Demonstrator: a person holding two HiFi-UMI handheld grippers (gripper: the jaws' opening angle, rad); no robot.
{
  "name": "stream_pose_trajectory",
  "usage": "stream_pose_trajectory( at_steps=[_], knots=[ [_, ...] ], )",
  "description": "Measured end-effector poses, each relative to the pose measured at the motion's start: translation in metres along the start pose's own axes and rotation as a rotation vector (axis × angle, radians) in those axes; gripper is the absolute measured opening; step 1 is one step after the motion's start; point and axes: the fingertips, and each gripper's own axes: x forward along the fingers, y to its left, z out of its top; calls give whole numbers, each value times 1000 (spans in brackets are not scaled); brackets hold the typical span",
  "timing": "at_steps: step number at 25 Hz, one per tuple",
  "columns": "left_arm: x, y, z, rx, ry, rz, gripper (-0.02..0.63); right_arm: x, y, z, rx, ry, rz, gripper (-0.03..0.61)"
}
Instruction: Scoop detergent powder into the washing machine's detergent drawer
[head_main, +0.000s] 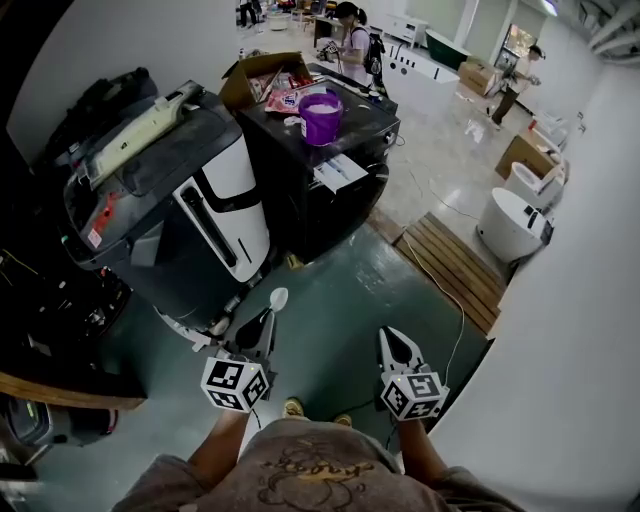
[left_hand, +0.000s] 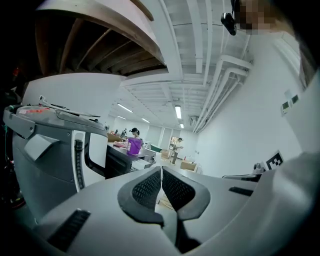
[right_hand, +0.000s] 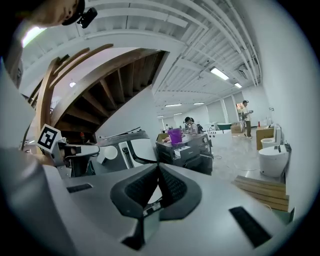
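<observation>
Our left hand-held gripper (head_main: 267, 320) pinches the spoon (head_main: 279, 297); our right hand-held gripper (head_main: 391, 337) sits closed, empty. We fear that the thin handle could swivel, spilling powder.

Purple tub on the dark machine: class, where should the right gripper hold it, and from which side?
Probably pinch the purple tub by its near rim, from above: it stands upright and open-topped, with clutter crowding its far side.
</observation>
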Motion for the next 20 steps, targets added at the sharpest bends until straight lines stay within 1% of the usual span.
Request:
stream_pose_trajectory(
  at_steps=[8, 13, 20],
  knots=[
    [5, 29, 12, 14, -18, -45, 25, 14, 20, -2, -6, -22, -50, 3],
    [13, 43, 23, 6, -44, -50, 25, 27, 29, 6, -23, -19, -47, 3],
    [41, 65, 30, -4, -41, -57, 25, 62, 30, 15, -29, -20, -42, 3]
  ],
)
